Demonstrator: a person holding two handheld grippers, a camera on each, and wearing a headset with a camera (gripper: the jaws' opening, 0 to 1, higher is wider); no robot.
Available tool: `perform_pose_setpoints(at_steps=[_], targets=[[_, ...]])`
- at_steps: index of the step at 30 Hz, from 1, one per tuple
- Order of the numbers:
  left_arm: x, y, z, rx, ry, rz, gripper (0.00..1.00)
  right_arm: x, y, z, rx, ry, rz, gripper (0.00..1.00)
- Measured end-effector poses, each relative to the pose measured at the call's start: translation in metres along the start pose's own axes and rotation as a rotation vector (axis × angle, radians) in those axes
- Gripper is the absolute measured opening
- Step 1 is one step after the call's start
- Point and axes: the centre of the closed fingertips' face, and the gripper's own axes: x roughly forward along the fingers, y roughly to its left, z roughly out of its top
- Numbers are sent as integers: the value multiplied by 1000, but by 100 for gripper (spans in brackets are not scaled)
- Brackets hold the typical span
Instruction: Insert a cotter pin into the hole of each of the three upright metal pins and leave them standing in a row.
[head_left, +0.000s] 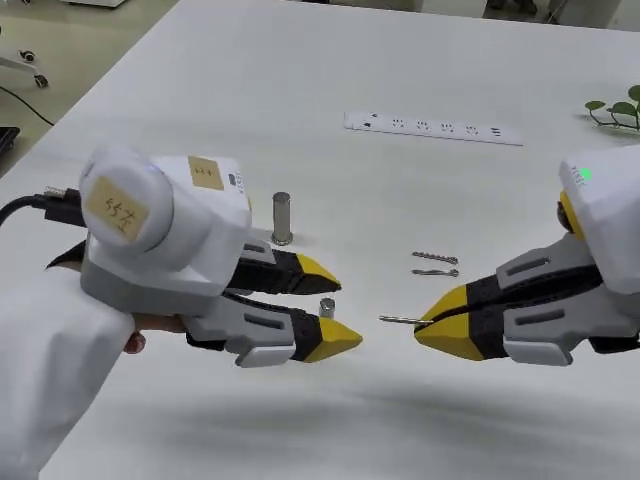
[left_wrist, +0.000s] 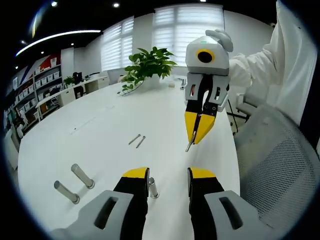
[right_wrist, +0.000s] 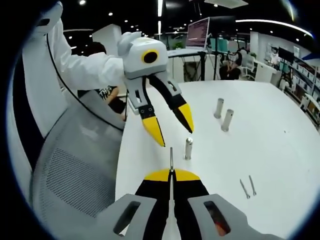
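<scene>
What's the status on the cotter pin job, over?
Left gripper open around upright metal pin. Right gripper shut on cotter pin, not yet inserted. Spare cotter pins lie aside on table, out of the way.

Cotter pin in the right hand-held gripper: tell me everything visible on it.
The cotter pin is a thin, straight, silvery sliver, metal by its look. Its rear end is clamped between the shut, yellow-tipped jaws of the right hand-held gripper, and its free end juts out past the tips. It points toward the small upright metal pin that stands between the open jaws of the left hand-held gripper, with a clear gap between them. Only the gripper touches it. Its head and legs are too small to tell apart.
</scene>
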Motion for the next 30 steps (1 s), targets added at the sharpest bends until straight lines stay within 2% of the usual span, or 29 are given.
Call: perform_pose_setpoints(at_steps=[2,6,11,15,20,24,30], targets=[[1,4,-5,2,13,0,31,5,-2,-2,4,11,-4,0],[3,9,-7,5,14,1,26,12,-6,-4,1,25,-11,0],[8,13,-13,16,36,-27,20,20,-14,-6,9,40,-18,0],[12,13,-16,29,46,-57,12,25,-17,-5,10,44,-20,0],[16,11,-21,47,66,-80,11,31,-20,-6,8,55,-18,0],[17,13,-24,52,71,-77,6,34,-22,-7,11,60,-17,0],[18,14,-24,60,64,-89,6,39,-27,-6,11,65,-23,0]])
